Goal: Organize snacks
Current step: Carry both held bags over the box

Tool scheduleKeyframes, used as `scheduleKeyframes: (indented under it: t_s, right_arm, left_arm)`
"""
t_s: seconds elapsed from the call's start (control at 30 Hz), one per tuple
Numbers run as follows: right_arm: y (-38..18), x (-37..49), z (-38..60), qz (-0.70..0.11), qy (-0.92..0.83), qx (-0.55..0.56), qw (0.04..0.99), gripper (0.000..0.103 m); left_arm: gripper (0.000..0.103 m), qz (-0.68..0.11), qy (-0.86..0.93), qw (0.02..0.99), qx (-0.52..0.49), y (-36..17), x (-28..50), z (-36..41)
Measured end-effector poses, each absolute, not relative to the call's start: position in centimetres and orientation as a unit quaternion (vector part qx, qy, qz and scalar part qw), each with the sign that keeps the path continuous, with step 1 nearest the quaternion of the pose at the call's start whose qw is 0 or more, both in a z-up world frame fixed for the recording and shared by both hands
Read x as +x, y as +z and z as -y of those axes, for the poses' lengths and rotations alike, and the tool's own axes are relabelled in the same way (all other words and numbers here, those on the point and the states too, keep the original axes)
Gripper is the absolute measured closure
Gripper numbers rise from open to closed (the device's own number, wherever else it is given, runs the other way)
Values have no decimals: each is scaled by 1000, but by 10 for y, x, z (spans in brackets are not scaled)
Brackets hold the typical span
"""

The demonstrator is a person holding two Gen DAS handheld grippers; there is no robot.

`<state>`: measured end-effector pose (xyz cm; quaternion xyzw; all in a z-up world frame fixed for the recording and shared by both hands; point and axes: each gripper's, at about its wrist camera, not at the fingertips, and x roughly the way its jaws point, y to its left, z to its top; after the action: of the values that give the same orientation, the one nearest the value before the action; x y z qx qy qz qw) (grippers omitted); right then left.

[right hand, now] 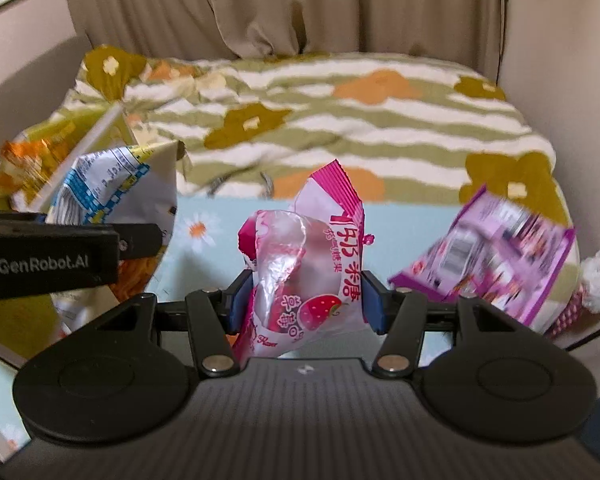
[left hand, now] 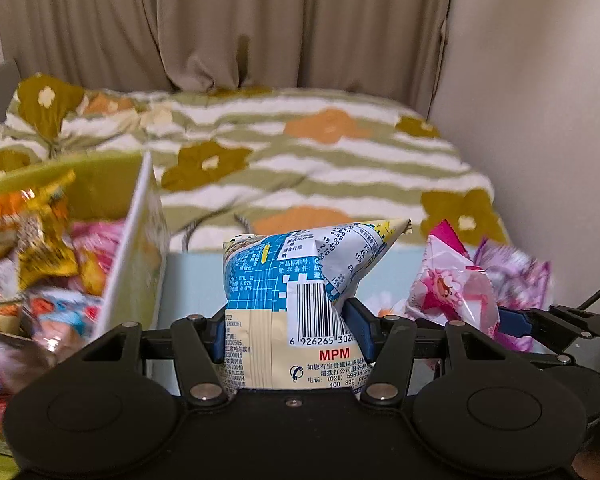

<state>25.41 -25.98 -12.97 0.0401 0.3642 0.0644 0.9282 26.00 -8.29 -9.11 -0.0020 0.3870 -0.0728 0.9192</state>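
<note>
My left gripper (left hand: 286,330) is shut on a blue-and-white snack bag (left hand: 296,292) with a barcode, held upright just right of a green box (left hand: 136,240) full of snack packets (left hand: 40,240). My right gripper (right hand: 304,304) is shut on a pink strawberry candy bag (right hand: 304,276), held above the pale blue table. The pink bag also shows in the left wrist view (left hand: 452,280), and the blue-and-white bag in the right wrist view (right hand: 116,192), beside the left gripper's body (right hand: 48,256).
A purple snack packet (right hand: 496,256) lies at the right on the pale blue table (right hand: 412,232); it also shows in the left wrist view (left hand: 520,272). Behind the table is a bed with a flowered blanket (right hand: 340,120), curtains and a wall.
</note>
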Motion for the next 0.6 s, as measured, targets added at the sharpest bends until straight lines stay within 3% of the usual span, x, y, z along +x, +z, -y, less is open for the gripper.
scheduleKeyframes:
  t_s: [0.3,0.6]
  right_arm:
    - [-48,231,243,-312,129,36,940,32]
    - [0,228,174,-273,201,29,940,32]
  left_arm:
    - [43,-310,-35,950,-16,-14,202,58]
    - [42,-281,34,959,-18,30,179,-24]
